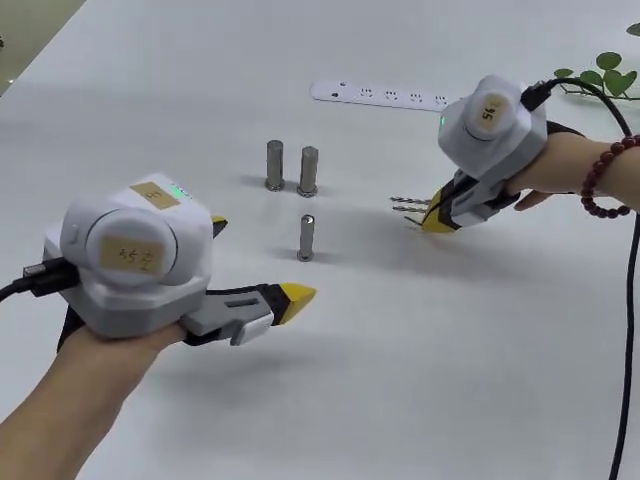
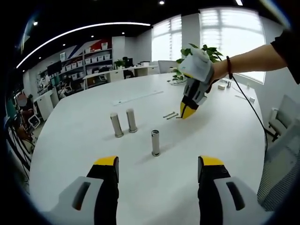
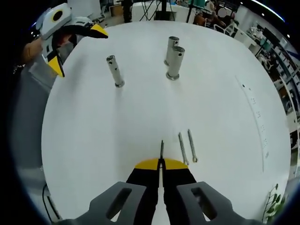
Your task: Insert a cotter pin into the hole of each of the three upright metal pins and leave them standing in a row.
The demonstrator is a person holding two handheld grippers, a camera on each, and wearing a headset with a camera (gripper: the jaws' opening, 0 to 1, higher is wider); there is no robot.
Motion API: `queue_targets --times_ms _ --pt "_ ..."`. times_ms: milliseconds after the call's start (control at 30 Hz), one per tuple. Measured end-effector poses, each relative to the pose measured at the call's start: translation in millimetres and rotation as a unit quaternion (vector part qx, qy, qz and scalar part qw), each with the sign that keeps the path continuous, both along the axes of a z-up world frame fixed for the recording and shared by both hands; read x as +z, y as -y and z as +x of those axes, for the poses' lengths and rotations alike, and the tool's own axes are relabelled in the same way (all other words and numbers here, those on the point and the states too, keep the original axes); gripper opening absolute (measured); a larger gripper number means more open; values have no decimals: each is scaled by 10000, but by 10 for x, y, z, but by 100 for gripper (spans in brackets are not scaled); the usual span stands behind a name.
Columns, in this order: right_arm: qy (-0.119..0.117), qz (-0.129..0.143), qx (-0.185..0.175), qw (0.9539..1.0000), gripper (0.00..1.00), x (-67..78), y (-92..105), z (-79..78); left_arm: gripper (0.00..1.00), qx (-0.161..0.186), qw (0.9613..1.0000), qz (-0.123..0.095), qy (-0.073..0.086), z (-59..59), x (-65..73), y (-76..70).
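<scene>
Three upright metal pins stand on the white table: two side by side at the back (image 1: 275, 165) (image 1: 308, 171) and one nearer (image 1: 306, 238). My right gripper (image 1: 432, 222) (image 3: 161, 164) hovers just above the table, shut on a cotter pin (image 3: 161, 149) that pokes out past its yellow tips. Two more cotter pins (image 1: 408, 203) (image 3: 186, 146) lie flat beside those tips. My left gripper (image 1: 290, 296) (image 2: 158, 164) is open and holds nothing, a short way in front of the near pin (image 2: 155, 142).
A white power strip (image 1: 378, 96) lies at the back of the table. Green plant leaves (image 1: 604, 75) reach in at the far right. A black cable (image 1: 632, 300) hangs from the right gripper along the right side.
</scene>
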State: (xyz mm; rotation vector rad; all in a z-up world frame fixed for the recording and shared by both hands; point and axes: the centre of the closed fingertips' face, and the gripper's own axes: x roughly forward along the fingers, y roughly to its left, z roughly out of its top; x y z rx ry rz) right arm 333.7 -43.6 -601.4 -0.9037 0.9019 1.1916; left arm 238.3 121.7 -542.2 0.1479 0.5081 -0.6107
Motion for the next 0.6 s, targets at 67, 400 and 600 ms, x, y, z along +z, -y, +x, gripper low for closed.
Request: queue_targets --times_ms 67,400,600 --pt "81 54 72 9999 0 20 -24 12 63 -20 9999 -84 -73 -11 3 20" --pt "503 348 534 9967 0 258 -296 -286 55 -76 9988 -441 -180 13 98 106" --pt "736 578 741 9929 0 362 -463 -403 48 -243 9976 -576 -285 -8 141 216"
